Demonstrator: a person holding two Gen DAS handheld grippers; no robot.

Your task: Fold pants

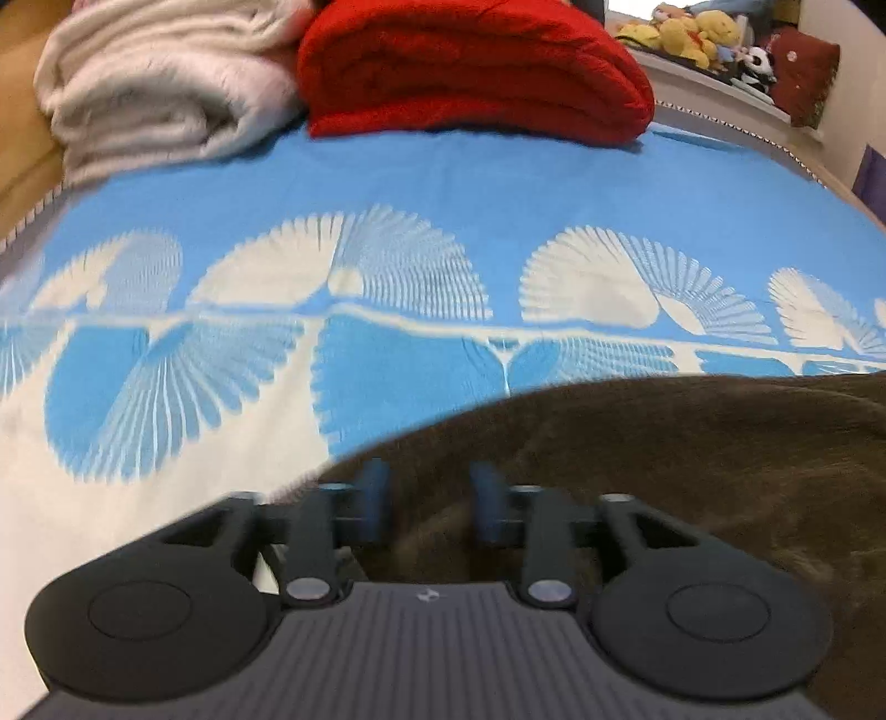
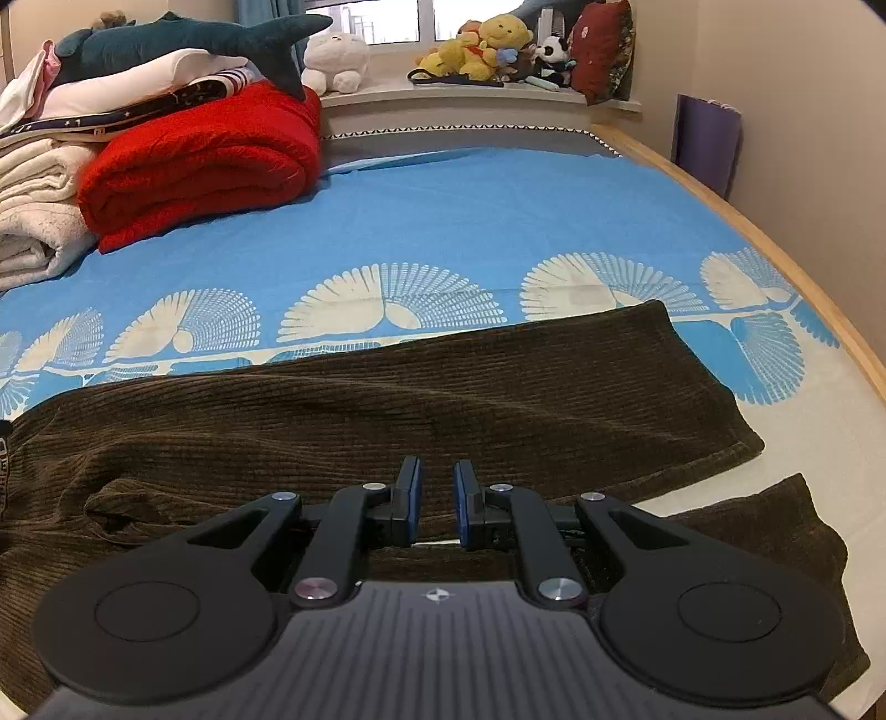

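Note:
Dark brown corduroy pants (image 2: 443, 387) lie flat across the blue and white patterned bedsheet (image 2: 470, 221). One leg stretches right to a hem near the bed's right side; the other leg (image 2: 775, 531) lies nearer me. My right gripper (image 2: 437, 501) is open with a narrow gap, hovering just above the near leg's edge, holding nothing. In the left wrist view the pants (image 1: 692, 443) fill the lower right. My left gripper (image 1: 426, 501) is open above the pants' left end, empty.
A folded red blanket (image 2: 205, 160) and white blankets (image 2: 33, 221) are stacked at the far left of the bed. Plush toys (image 2: 487, 50) sit on the window ledge. A wooden bed frame (image 2: 775, 238) runs along the right.

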